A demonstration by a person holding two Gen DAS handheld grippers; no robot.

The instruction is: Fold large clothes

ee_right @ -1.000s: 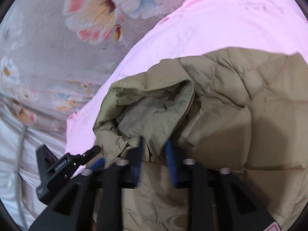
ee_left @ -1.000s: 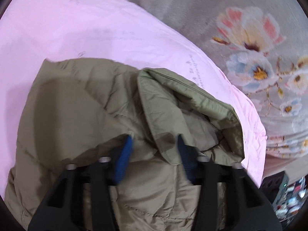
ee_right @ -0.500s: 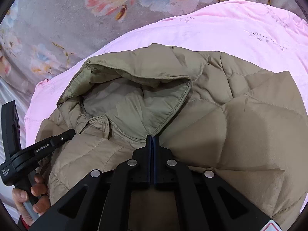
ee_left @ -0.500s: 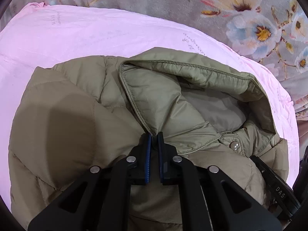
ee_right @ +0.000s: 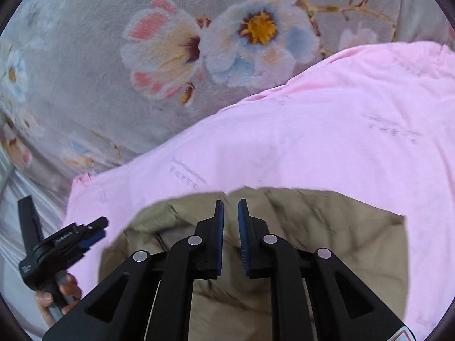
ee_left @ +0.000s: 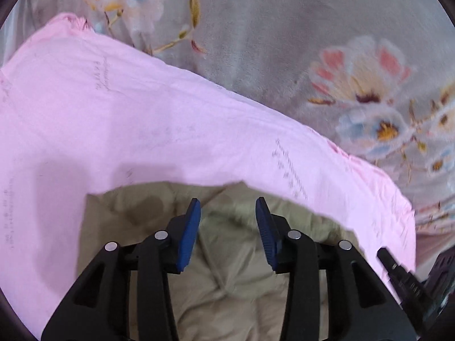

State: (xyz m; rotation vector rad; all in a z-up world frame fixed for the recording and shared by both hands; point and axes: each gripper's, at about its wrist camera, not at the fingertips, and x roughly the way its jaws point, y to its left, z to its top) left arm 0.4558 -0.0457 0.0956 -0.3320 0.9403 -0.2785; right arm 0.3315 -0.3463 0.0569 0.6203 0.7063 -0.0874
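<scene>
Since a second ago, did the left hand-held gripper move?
Yes. The left hand-held gripper pulled back from the jacket, jaws just opening, nothing between; more pink sheet shows.

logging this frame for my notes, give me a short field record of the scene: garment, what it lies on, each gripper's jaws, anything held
garment: khaki quilted jacket, lying low in both wrist views
surface: pink sheet over a grey floral blanket
left gripper: jaws have just been opening, apart, nothing between them
right gripper: jaws have just been opening, narrow gap, nothing between them
held: nothing, jacket lies released
person: hand on the left gripper's handle, in right wrist view
</scene>
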